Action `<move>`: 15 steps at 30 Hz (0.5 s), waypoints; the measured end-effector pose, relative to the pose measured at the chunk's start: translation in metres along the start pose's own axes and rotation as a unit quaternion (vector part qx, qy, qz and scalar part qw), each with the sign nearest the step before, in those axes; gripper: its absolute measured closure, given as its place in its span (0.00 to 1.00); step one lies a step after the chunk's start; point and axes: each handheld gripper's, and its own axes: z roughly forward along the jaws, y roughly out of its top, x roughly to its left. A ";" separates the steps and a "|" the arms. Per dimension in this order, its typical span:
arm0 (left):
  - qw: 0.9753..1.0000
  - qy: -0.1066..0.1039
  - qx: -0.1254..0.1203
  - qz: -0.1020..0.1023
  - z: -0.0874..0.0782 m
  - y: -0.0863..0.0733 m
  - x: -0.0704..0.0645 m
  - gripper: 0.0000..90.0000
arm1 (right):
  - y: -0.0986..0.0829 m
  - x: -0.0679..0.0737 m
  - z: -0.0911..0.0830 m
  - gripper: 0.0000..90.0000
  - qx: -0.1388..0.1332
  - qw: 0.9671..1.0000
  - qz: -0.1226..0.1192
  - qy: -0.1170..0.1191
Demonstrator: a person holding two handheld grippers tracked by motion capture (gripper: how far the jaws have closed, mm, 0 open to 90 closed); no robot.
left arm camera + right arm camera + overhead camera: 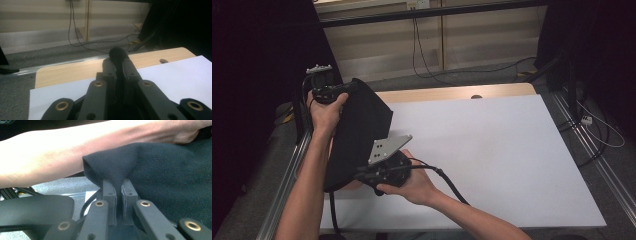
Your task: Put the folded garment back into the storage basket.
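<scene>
Counts, one moment:

- Cloth [359, 125]: one, black, single piece.
- Grippers: two. The left gripper [348, 88] was clamped on one edge of the cloth; the right gripper [358, 175] was clamped on another.
- Jaws: two per gripper, four in all.
- Hands: two, one per gripper.
- Grey plates [388, 146]: one seen, on the right gripper.
- Table [492, 145]: one, with one white sheet over it.
- Dark spot [476, 96] on the wooden strip: one.

table [452, 93]: light wood | on it: white sheet [492, 150] | black cloth [357, 130] at left edge
</scene>
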 end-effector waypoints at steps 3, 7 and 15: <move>1.000 0.001 0.000 0.001 0.000 0.001 0.003 0.93 | 0.003 -0.001 0.003 0.95 0.000 1.000 -0.003 0.001; 1.000 0.001 0.001 0.003 -0.001 0.002 0.005 0.93 | 0.006 -0.001 0.008 0.95 0.001 1.000 -0.005 0.003; 1.000 0.007 -0.006 0.000 -0.008 0.006 0.013 0.93 | 0.012 -0.002 0.015 0.95 0.001 1.000 -0.008 0.005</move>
